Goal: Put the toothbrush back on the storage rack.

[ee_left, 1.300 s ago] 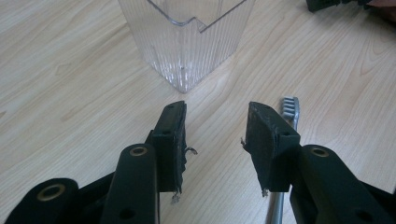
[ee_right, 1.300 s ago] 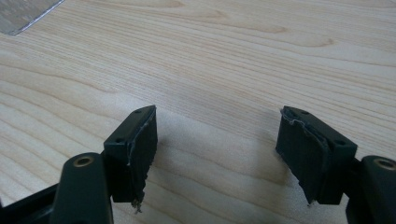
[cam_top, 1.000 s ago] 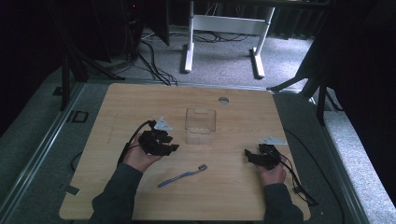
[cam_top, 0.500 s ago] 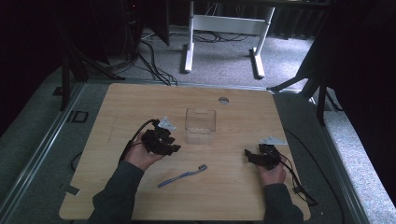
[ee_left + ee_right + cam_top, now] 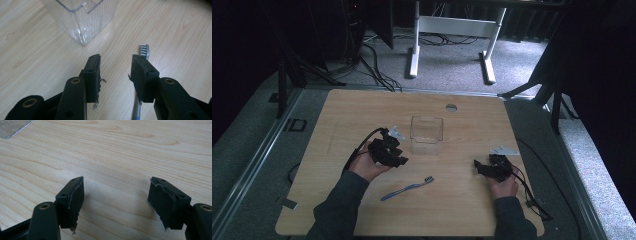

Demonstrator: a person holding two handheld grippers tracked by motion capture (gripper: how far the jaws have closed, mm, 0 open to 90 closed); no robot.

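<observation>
One toothbrush (image 5: 407,187) lies flat on the wooden surface (image 5: 337,110), a slim blue-handled thing with its bristle head pointing toward the clear plastic container (image 5: 427,129) that stands a little farther back, near but apart from it. The left gripper (image 5: 398,160) hovers just beside the brush, between it and the container; in the left gripper view its jaws stand moderately apart with nothing between them, and the bristle head (image 5: 144,50) peeks out past the right-hand jaw while the handle runs underneath that jaw. The right gripper (image 5: 477,168) sits well off to the other side, low over bare wood, its jaws spread wide and holding nothing. To my eye the brush will be very light and stiff enough along the handle to lift from one point, though the thin neck behind the head may flex a bit. The smooth plastic handle looks slippery and lies low against the surface, so the jaws would have to come right down to the wood and close across its narrow width. I would take it around the middle of the handle, where it looks thickest and the brush would balance, not at the bristles, which would squash and let it twist. The container looks light too, thin-walled, and likely to slide or tip if nudged.
</observation>
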